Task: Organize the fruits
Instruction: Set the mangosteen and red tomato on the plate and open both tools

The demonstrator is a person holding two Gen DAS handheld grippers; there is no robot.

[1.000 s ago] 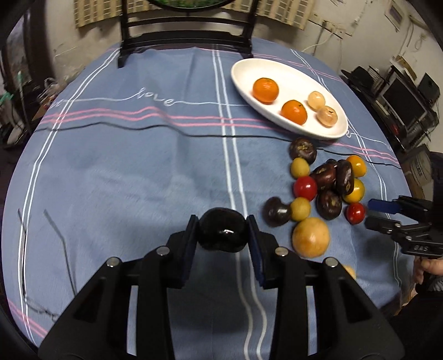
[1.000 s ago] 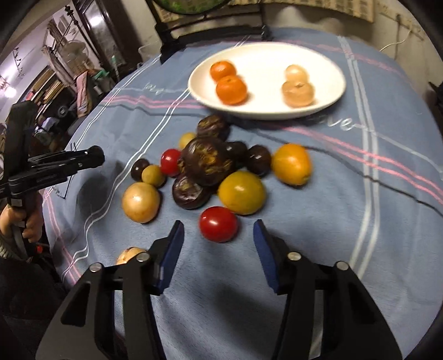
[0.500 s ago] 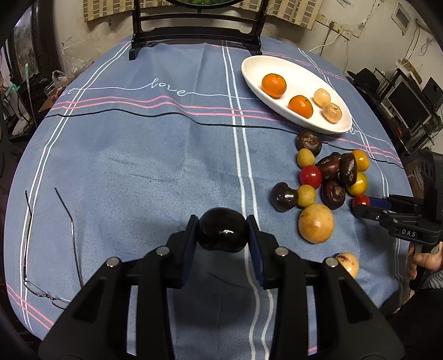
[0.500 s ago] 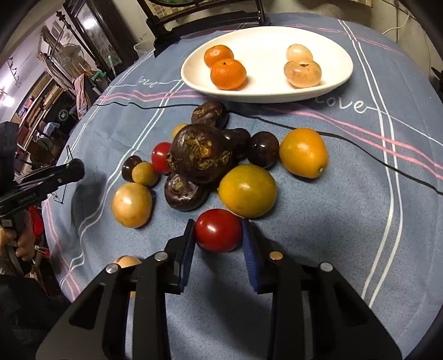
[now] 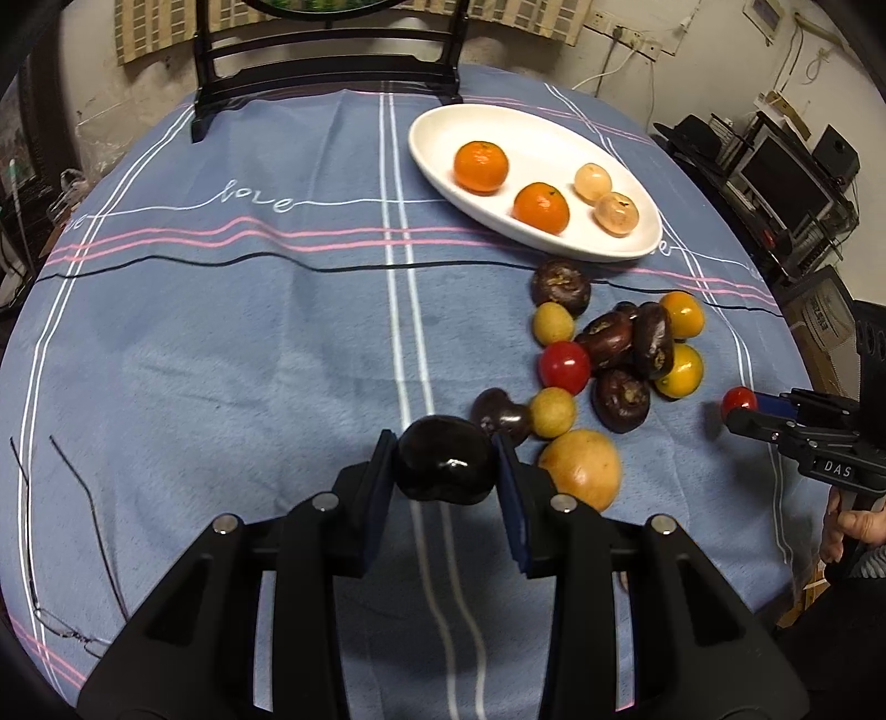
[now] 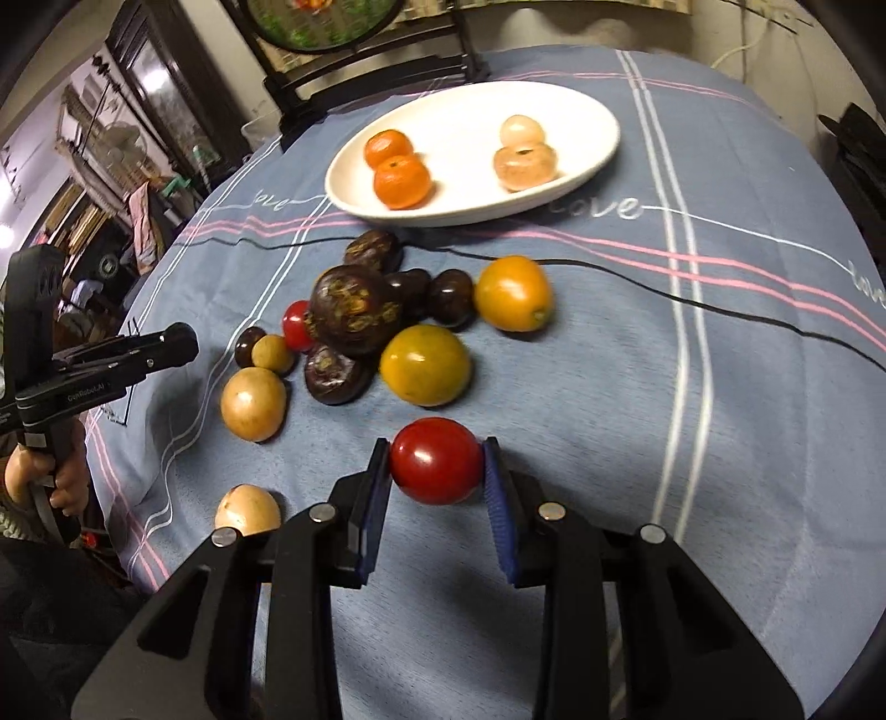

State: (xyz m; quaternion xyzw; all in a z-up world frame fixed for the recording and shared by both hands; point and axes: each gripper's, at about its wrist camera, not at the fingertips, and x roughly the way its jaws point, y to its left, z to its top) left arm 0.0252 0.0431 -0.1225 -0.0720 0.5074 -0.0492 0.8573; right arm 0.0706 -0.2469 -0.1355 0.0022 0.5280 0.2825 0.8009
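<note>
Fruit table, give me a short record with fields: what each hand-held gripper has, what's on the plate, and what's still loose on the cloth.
left hand-held gripper: shut on dark glossy fruit
right hand-held gripper: shut on red tomato
white plate: two oranges, two pale translucent fruits
tablecloth: cluster of dark, yellow and red fruit beside the plate
also: eyeglasses at the cloth's edge

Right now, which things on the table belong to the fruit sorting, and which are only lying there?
For the job:
- white plate with two oranges and two pale fruits
- loose fruit pile
- dark fruit in the left gripper
- red tomato in the right gripper

Lying about:
- glasses
- chair
</note>
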